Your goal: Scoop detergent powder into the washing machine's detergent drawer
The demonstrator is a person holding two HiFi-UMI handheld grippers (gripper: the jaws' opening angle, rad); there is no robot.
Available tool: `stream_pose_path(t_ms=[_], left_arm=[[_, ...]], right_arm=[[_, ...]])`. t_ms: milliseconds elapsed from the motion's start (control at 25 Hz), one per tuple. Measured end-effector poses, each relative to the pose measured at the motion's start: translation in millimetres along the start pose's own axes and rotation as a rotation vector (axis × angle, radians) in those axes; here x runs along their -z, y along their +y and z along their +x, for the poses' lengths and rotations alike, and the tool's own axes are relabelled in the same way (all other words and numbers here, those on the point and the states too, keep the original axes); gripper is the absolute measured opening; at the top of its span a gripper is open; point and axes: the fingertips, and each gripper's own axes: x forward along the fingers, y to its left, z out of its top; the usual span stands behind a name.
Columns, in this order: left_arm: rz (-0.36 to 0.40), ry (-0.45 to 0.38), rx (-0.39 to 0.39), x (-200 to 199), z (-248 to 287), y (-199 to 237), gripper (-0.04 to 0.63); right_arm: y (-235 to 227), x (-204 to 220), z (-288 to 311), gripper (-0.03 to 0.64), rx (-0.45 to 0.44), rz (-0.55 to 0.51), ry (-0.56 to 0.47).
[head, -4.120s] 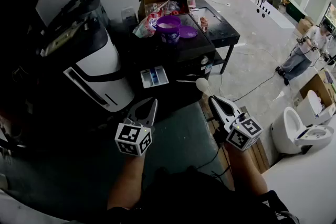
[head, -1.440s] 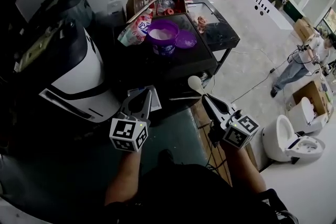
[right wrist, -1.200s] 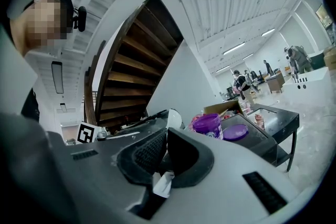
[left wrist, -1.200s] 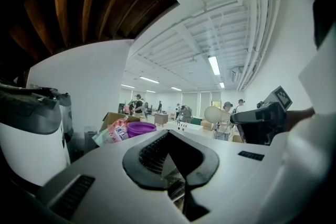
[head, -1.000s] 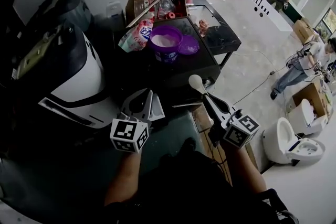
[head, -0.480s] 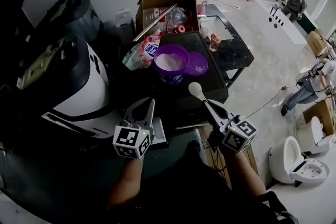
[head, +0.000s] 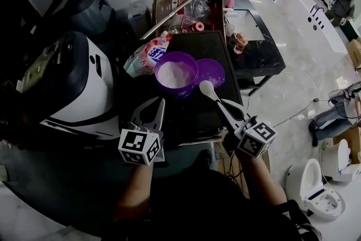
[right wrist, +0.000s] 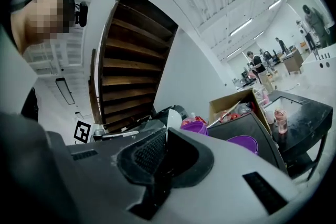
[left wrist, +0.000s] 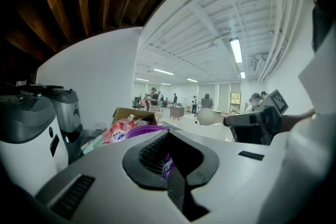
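A purple tub (head: 176,73) of white detergent powder stands open on a dark surface, its purple lid (head: 212,72) lying beside it on the right. My right gripper (head: 224,106) is shut on the handle of a white spoon (head: 206,88). The spoon's bowl hovers at the tub's near right rim, over the gap between tub and lid. My left gripper (head: 159,102) hangs shut and empty, near and left of the tub. In the left gripper view the spoon (left wrist: 209,116) shows to the right of the tub (left wrist: 140,131). The detergent drawer is mostly hidden behind the left gripper.
A white and black washing machine (head: 67,79) fills the left side. A pink detergent bag (head: 148,57) leans behind the tub, with an open cardboard box (head: 186,0) of clutter beyond. A black glass table (head: 256,51) stands to the right. People stand far off.
The view has closed in on the tub. My right gripper has carried the spoon forward, from in front of the machine to the tub's rim. The left gripper kept its place.
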Motion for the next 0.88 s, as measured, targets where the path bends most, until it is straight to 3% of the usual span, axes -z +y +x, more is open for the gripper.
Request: stream_pose_path(t_ms=[480,880], left_arm=[[0.003,0.036,-0.089,-9.2,30.8,-5.8,0.008],[-0.011,-0.004,-0.071,-13.0,29.0,20.9,0.008]], right_arm=[[-40.5,-20.7,20.4,0.020,-0.097,-0.018,0.030],[-32.0,-21.4,46.8,0.020,-0.055,-0.100,0.091]])
